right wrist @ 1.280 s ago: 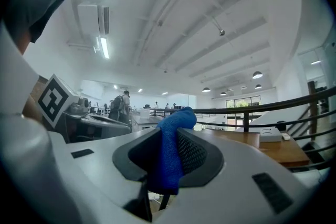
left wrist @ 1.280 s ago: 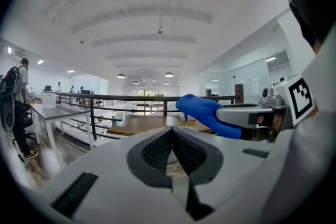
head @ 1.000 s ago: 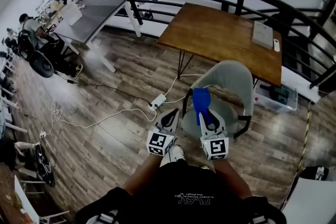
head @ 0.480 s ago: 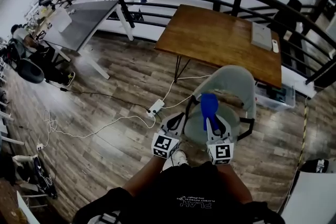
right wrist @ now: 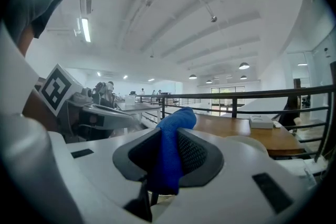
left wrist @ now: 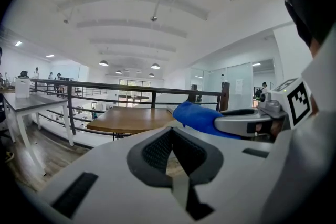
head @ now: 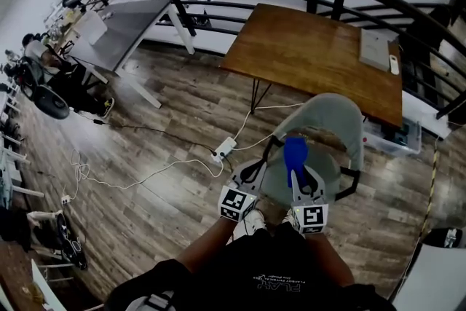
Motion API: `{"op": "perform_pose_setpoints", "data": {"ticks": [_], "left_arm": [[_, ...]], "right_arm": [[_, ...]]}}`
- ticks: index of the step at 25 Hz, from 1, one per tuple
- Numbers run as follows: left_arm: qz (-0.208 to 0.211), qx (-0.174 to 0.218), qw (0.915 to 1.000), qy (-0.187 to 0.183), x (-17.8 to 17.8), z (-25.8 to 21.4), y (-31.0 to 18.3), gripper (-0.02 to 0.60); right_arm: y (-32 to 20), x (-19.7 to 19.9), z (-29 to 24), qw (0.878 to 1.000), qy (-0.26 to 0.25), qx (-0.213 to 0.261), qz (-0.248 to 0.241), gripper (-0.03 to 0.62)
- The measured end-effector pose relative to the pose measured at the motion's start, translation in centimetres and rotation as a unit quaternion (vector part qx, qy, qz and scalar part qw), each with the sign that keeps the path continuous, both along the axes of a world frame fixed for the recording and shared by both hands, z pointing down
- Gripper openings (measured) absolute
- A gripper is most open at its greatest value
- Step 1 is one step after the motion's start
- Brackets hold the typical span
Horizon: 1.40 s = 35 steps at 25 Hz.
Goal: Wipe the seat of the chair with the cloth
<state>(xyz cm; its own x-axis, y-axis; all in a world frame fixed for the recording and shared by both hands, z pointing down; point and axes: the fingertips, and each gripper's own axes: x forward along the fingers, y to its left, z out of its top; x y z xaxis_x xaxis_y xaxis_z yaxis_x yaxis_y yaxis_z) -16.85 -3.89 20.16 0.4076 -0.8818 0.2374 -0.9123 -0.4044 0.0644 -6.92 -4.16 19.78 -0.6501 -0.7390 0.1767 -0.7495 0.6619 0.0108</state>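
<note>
**Above the chair seat, cloth clamped but not yet down**

At the left, the left gripper [head: 253,170] has its jaws drawn together on nothing; it hangs just beside the seat's near-left edge, idle. To its right, the right gripper [head: 299,175] is clamped on the blue cloth [head: 294,151], which stands bunched up past the jaw tips. The grey seat [head: 331,170] of the chair [head: 329,119] lies below and ahead of those tips. Both gripper views look out level at the railing [right wrist: 262,96] and the wooden table [head: 313,54], not down. I judge this the approach step, wiping not begun. The next move calls for tipping the right gripper down until the cloth presses flat on the seat, then sweeping across it.
</note>
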Motion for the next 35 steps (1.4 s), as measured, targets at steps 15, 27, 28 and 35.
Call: {"op": "perform_pose_setpoints", "data": {"ticks": [15,27,28,35], "left_arm": [[-0.028,-0.058,0.9979,-0.009,5.6,7.4,-5.2,0.006],[-0.01,-0.115,0.992,0.051,8.9,21.2,-8.0,0.006],[-0.005,-0.113,0.9922,0.052,8.9,22.5,-8.9,0.006],[0.029,-0.106,0.9938,0.014,8.0,30.0,-10.5,0.006]], "right_arm": [[-5.8,3.5,6.0,0.998,0.003,-0.05,-0.034,0.092],[-9.6,6.0,19.3,0.993,0.031,-0.109,0.025,0.092],[-10.3,6.1,20.8,0.993,0.025,-0.112,0.029,0.092],[-10.6,6.7,30.2,0.989,0.04,-0.13,0.053,0.092]]}}
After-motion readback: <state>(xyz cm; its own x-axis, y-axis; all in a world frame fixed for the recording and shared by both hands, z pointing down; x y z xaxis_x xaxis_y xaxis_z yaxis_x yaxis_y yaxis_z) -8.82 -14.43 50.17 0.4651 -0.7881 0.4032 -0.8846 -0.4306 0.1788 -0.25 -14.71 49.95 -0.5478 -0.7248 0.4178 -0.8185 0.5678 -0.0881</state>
